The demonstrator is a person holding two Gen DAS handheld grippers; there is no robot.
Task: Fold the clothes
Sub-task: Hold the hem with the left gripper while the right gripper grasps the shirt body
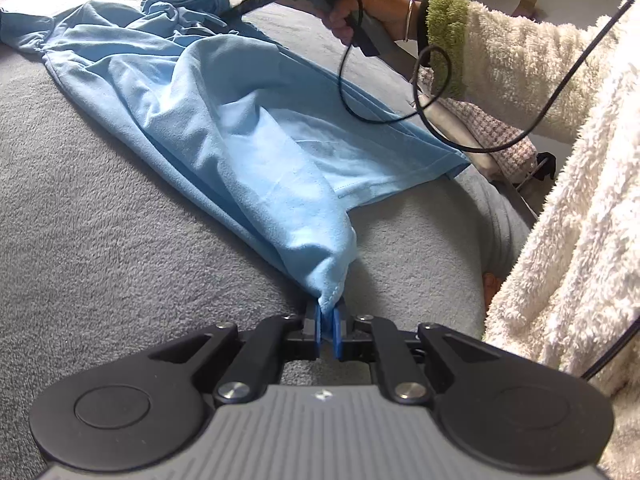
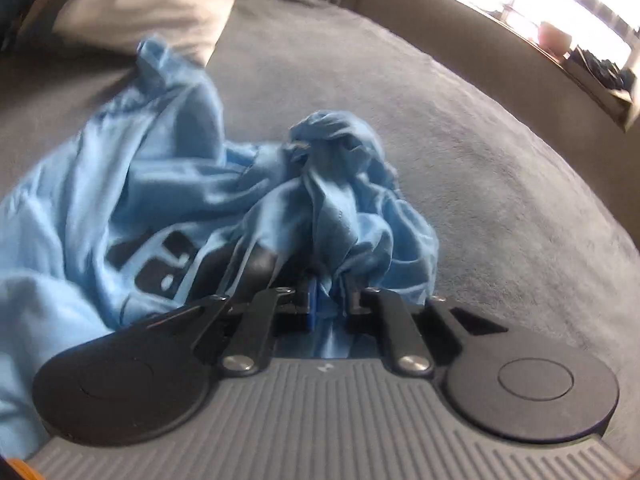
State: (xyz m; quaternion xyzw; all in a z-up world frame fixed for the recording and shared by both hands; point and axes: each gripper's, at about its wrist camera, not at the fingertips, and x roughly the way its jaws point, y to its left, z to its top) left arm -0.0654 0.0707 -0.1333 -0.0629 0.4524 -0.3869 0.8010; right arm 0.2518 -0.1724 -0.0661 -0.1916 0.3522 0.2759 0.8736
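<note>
While the light blue T-shirt (image 1: 224,120) lies stretched from the upper left of the left wrist view across the grey blanket (image 1: 100,220), the left gripper (image 1: 329,320) at bottom centre is clamped on its bunched corner. At upper right, a hand (image 1: 360,12) holds the other tool. In the right wrist view, the right gripper (image 2: 330,304) pinches crumpled shirt cloth at centre.

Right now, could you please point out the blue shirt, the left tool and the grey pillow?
blue shirt (image 1: 248,128): left wrist view, its spread body.
left tool (image 1: 329,326): left wrist view, between fingertips.
grey pillow (image 2: 148,4): right wrist view, its face.
</note>
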